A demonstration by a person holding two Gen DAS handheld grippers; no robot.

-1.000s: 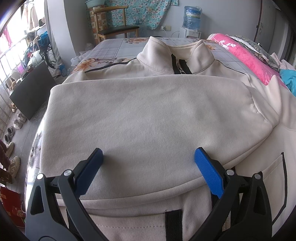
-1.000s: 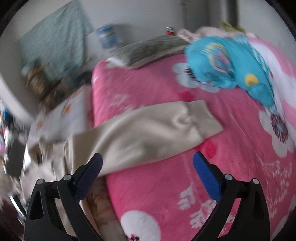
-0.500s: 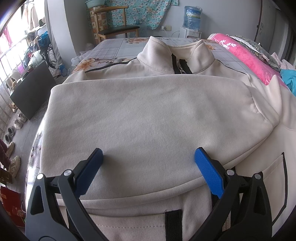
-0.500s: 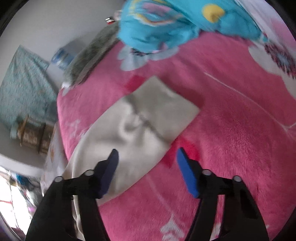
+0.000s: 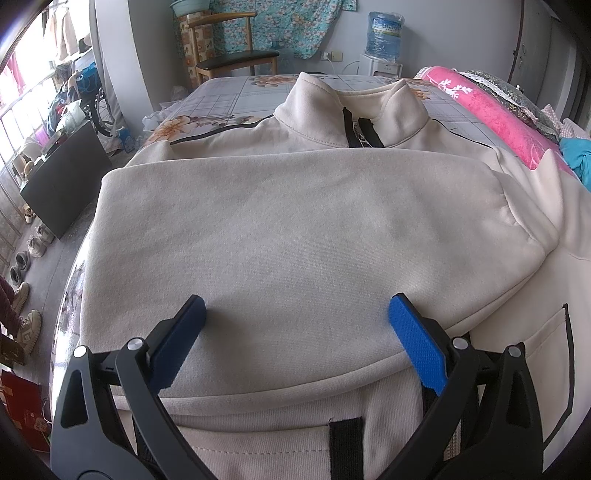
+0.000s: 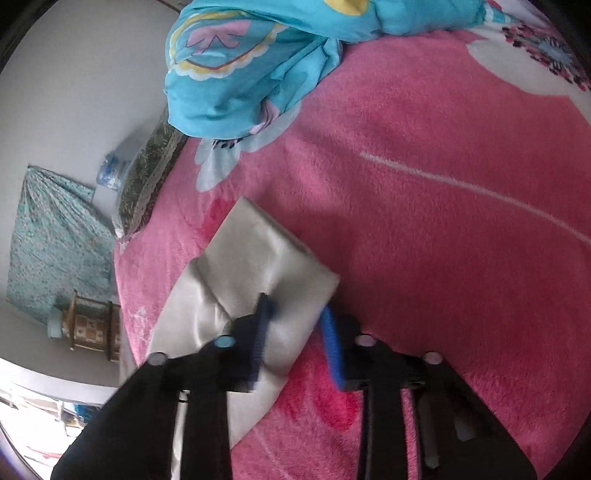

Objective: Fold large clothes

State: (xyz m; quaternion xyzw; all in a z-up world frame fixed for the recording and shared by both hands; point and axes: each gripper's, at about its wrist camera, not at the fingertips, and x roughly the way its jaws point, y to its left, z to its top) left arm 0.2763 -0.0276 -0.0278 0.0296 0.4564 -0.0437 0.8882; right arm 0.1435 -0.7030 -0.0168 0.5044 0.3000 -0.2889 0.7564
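Shoes (image 5: 27,254) are sitting in a row on the floor at the far left, next to a black box (image 5: 64,184). Behind them a chair (image 5: 236,55) is standing by the wall, and a water jug (image 5: 384,33) is sitting further right. A big cream jacket (image 5: 295,229) is lying flat on the bed (image 5: 229,103), with its collar pointing away and one sleeve folded across its front. The left gripper (image 5: 295,321) is hanging just over that folded sleeve with its jaws spread wide, holding nothing. To the right, a pink blanket (image 6: 443,184) is covering the bed, and a blue cloth (image 6: 258,66) is lying bunched up on it. The jacket's other sleeve is stretching out over the pink blanket. The right gripper (image 6: 295,314) is closing its jaws on the cuff (image 6: 266,258) of this sleeve. The cuff edge is sitting between the two pads, but I cannot tell if they are pinching it tight yet.
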